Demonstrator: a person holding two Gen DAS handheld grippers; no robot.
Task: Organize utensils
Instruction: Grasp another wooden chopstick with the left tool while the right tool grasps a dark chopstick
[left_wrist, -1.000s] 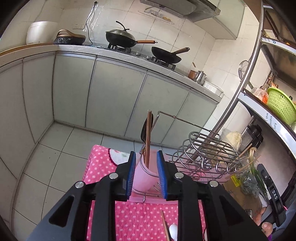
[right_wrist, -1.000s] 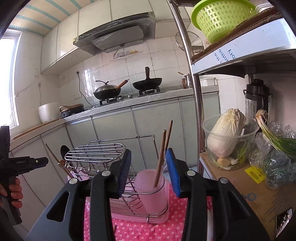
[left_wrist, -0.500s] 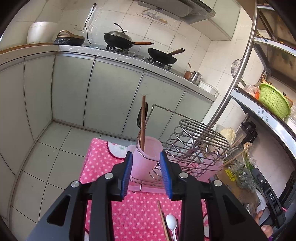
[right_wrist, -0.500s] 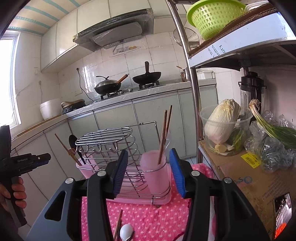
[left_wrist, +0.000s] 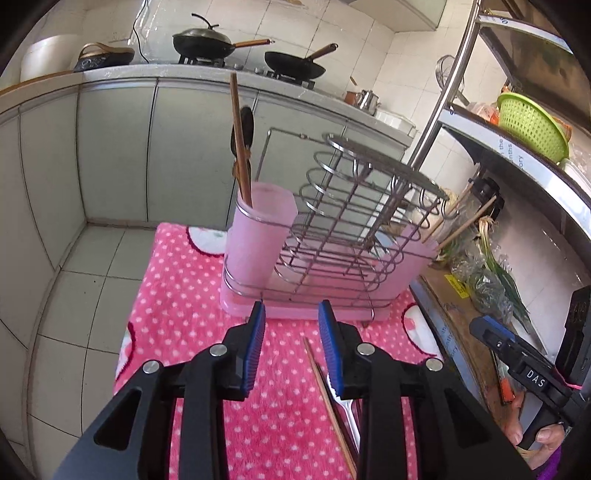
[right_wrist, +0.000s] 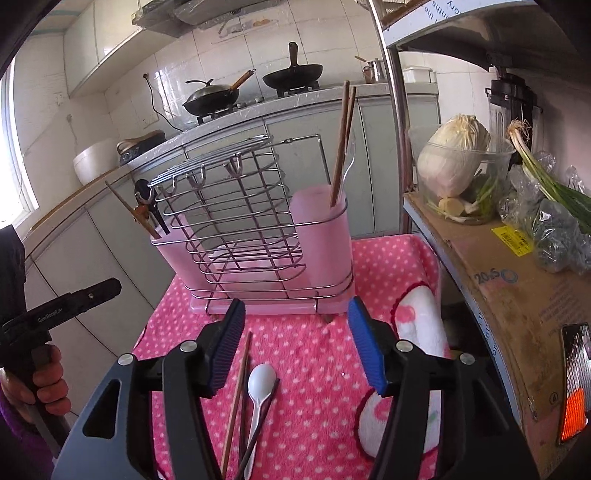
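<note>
Pink cloth (right_wrist: 325, 354) now fills view; spoon (right_wrist: 260, 380) apparently untouched.

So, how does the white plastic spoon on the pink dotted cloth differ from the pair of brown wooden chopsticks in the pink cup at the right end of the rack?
The white plastic spoon lies flat on the pink dotted cloth; the pair of brown wooden chopsticks stands nearly upright in the pink cup. The spoon is white with a rounded bowl; the chopsticks are dark brown, thin and straight. The spoon is not yet sorted; the chopsticks are already stored. Neither gripper touches them.
</note>
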